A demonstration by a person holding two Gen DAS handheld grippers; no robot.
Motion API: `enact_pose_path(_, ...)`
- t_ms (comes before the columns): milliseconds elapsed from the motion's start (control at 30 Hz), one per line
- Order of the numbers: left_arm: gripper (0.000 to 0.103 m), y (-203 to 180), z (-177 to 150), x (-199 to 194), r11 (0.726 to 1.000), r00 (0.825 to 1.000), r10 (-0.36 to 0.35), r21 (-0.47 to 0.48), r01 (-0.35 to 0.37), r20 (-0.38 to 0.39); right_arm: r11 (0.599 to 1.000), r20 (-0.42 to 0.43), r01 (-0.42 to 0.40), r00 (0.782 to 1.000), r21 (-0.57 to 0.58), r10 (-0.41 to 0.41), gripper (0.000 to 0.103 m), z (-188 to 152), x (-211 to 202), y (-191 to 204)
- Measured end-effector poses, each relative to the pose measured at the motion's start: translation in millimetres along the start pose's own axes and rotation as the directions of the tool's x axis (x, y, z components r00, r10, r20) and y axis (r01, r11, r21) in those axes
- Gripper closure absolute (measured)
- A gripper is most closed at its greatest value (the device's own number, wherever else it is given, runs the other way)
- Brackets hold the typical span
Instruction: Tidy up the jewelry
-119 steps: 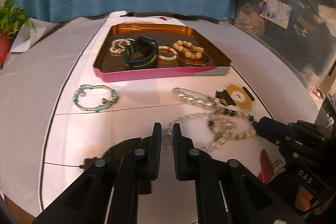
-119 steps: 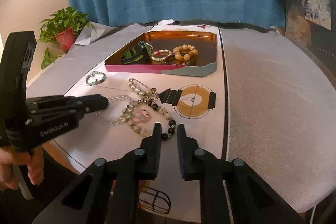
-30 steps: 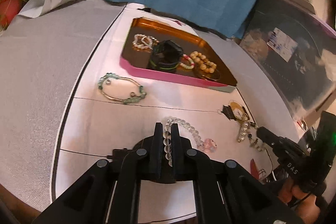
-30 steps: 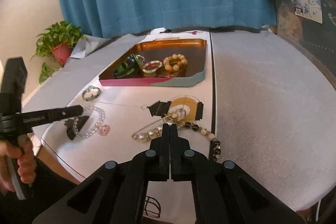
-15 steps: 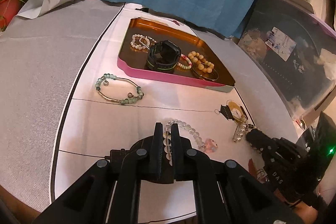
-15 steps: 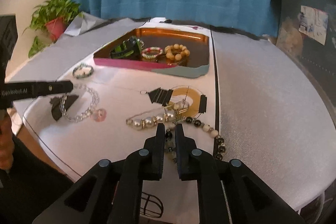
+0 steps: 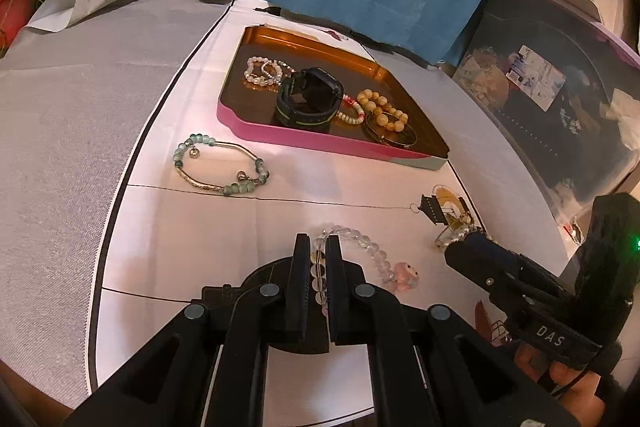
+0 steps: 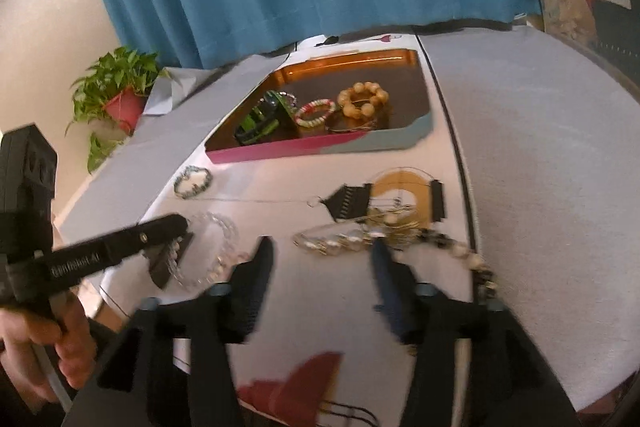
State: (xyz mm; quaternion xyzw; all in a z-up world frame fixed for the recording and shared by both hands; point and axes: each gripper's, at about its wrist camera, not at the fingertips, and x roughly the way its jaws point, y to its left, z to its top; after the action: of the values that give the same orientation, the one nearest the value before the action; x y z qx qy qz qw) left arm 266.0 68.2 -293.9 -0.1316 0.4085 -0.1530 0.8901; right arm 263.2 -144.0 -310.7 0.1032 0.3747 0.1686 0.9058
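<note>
Left claw [image 7: 318, 259]: pinched on the clear bead bracelet [image 7: 368, 247] — near edge of the tabletop [image 7: 200, 227].
Right claw [image 8: 322, 259]: jaws just opened wide, empty — pearl pin [image 8: 340, 241] lies just beyond.
Tray [image 7: 320, 143]: far side.

Glossy orange-lined metal tray [image 7: 404, 77] at upper centre, clear glassy bead bracelet [image 7: 362, 243] low centre, matt black plastic tongs [image 7: 318, 259], rough grey cloth [image 7: 60, 115] on bench left, smooth white paper [image 7: 208, 227] centre
</note>
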Motion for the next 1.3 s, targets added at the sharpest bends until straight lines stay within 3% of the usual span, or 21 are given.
enact_pose_path(133, 0.098, 2.8, -0.8, 0.6, 1.0, 1.0, 0.002, -0.005, -0.002, -0.009, 0.998, 0.016, 0.057, 0.998, 0.017, -0.057, 0.033, 4.7, 9.3, 9.4)
enact_pose_path(300, 0.098, 6.1, -2.6, 0.5, 1.0, 1.0, 0.01, -0.002, -0.01, -0.02, 0.957, 0.015, 0.267, 0.963, -0.116, -0.267, 0.033, 11.5, 30.8, 31.2)
enact_pose_path(367, 0.098, 8.1, -1.9, -0.5, 1.0, 1.0, 0.013, -0.003, -0.013, -0.019, 0.967, -0.004, 0.227, 0.973, -0.113, -0.229, 0.033, 14.5, 27.1, 29.6)
enact_pose_path(433, 0.098, 11.9, 0.2, -2.3, 1.0, 1.0, 0.008, -0.012, -0.008, -0.013, 0.986, 0.022, 0.124, 0.992, -0.113, -0.122, 0.034, 22.7, 3.9, 22.6)
enact_pose_path(500, 0.098, 17.6, 2.2, -2.1, 0.999, 1.0, -0.005, -0.036, 0.004, -0.015, 0.98, 0.069, 0.102, 0.993, -0.173, -0.091, 0.034, 34.2, -18.6, 14.7)
enact_pose_path(600, 0.098, 24.6, 4.1, 0.0, 0.996, 0.999, -0.036, -0.084, 0.034, -0.019, 0.955, 0.053, 0.055, 0.998, -0.29, -0.041, 0.034, 50.1, -28.5, -3.8)
enact_pose_path(667, 0.098, 26.3, 4.4, 2.1, 0.993, 0.998, -0.054, -0.107, 0.052, -0.024, 0.938, 0.003, 0.033, 0.999, -0.346, -0.034, 0.04, 57.0, -19.8, -16.2)
enact_pose_path(733, 0.098, 25.2, 4.7, 3.5, 0.992, 0.998, -0.059, -0.109, 0.056, -0.027, 0.92, -0.079, 0.012, 0.996, -0.392, -0.047, 0.065, 61.3, -0.4, -28.5)
enact_pose_path(800, 0.098, 22.7, 5.3, 5.1, 0.994, 0.998, -0.054, -0.101, 0.05, -0.031, 0.904, -0.135, -0.024, 0.99, -0.426, -0.037, 0.074, 63.2, 16.1, -31.9)
enact_pose_path(967, 0.098, 17.9, 7.9, 8.5, 0.998, 0.999, -0.024, -0.061, 0.022, -0.034, 0.832, -0.243, -0.114, 0.97, -0.543, -0.026, 0.074, 56.3, 40.8, -18.6)
enact_pose_path(1067, 0.098, 13.2, 9.0, 9.0, 1.0, 1.0, 0.005, -0.023, -0.006, -0.031, 0.864, -0.275, -0.136, 0.962, -0.485, -0.003, 0.081, 63.5, 46.3, -23.8)
enact_pose_path(1167, 0.098, 9.7, 11.7, 7.4, 1.0, 1.0, 0.012, 0.004, -0.012, -0.018, 0.867, -0.242, -0.089, 0.97, -0.491, -0.037, 0.085, 63.7, 44.3, -25.9)
enact_pose_path(1233, 0.098, 3.2, 16.3, 4.8, 0.999, 1.0, 0.029, 0.037, -0.028, -0.003, 0.893, -0.192, -0.06, 0.981, -0.445, -0.031, 0.102, 70.2, 36.0, -27.7)
enact_pose_path(1300, 0.098, -5.0, 23.7, -1.8, 0.996, 0.998, 0.05, 0.076, -0.052, 0.026, 0.917, -0.147, -0.049, 0.989, -0.396, -0.01, 0.102, 79.4, 23.8, -25.5)
